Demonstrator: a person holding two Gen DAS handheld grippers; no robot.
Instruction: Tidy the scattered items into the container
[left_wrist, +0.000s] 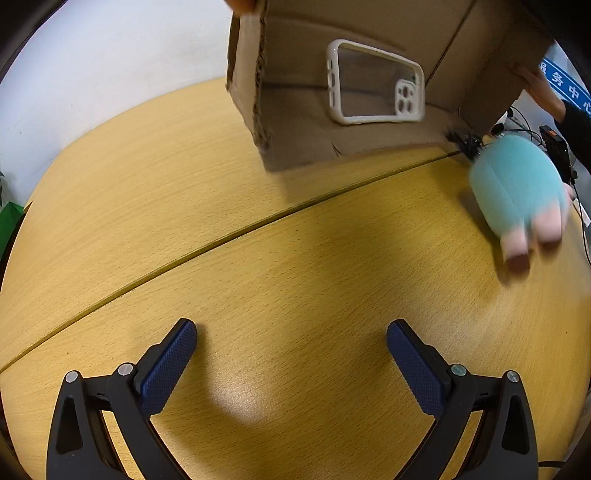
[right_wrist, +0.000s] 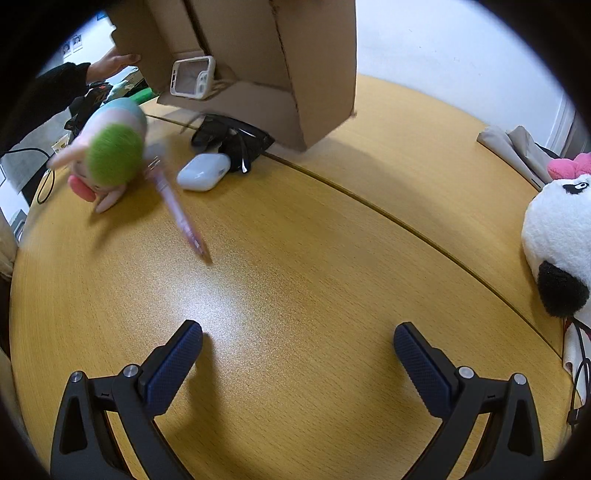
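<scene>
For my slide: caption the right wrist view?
Open right gripper faces tilted cardboard box spilling plush toy, pen, earbuds case.

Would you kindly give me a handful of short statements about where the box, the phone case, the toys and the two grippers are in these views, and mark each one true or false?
1. The cardboard box is tipped up and held by a bare hand. True.
2. The clear phone case lies on the table beside the pen. False: it is inside the tilted box.
3. Both the left gripper and the right gripper are open and hold nothing. True.
4. The white earbud case is inside the box. False: it lies on the wooden table, next to the black sunglasses.
5. The panda plush sits at the right edge of the right wrist view. True.
6. The pink pen is gripped by the right gripper. False: it lies apart, near the green-haired plush toy.
</scene>
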